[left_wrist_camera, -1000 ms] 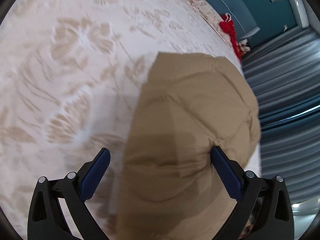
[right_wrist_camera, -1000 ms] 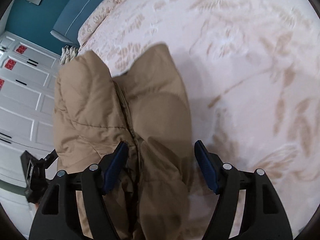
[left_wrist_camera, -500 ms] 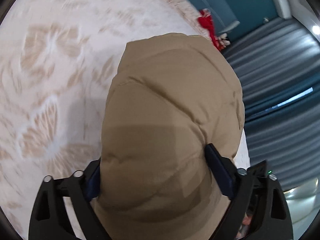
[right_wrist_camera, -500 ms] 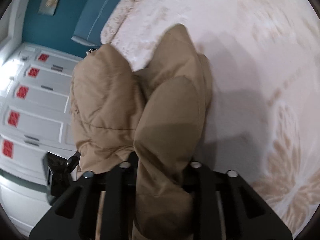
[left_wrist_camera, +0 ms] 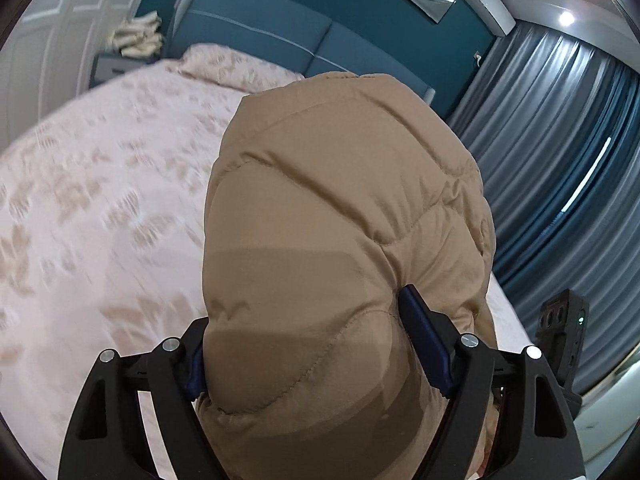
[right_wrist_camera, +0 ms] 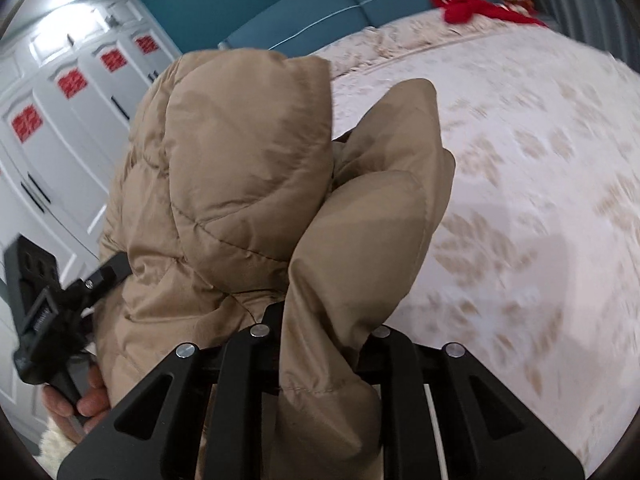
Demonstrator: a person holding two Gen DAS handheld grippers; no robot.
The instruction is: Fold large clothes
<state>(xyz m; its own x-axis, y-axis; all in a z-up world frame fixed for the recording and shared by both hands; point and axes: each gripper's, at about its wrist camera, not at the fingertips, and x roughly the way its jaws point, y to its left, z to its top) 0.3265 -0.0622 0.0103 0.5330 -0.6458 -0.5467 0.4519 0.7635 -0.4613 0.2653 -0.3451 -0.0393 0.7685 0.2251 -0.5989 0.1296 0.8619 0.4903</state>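
A tan puffer jacket (left_wrist_camera: pixel 340 180) hangs lifted above the bed between both grippers. My left gripper (left_wrist_camera: pixel 304 320) has its jaws closing on a thick quilted bulge of it, and the blue pad (left_wrist_camera: pixel 424 340) presses into the fabric. In the right wrist view the jacket (right_wrist_camera: pixel 240 160) bunches upward, with my right gripper (right_wrist_camera: pixel 324 320) shut on a narrow fold of it. The left gripper's body (right_wrist_camera: pixel 52 304) shows at the lower left there, held by a person's hand (right_wrist_camera: pixel 80 400).
A pale floral bedspread (left_wrist_camera: pixel 100 200) covers the bed under the jacket. A blue headboard (left_wrist_camera: pixel 280 28) stands behind, with a red garment (right_wrist_camera: pixel 472 8) at the far corner. White wardrobe doors (right_wrist_camera: pixel 60 120) are on one side and grey-blue curtains (left_wrist_camera: pixel 560 140) on the other.
Both grippers closed on the jacket and lifted it off the bedspread. Both views rolled and tilted up, so the headboard, wardrobe and curtains now show.
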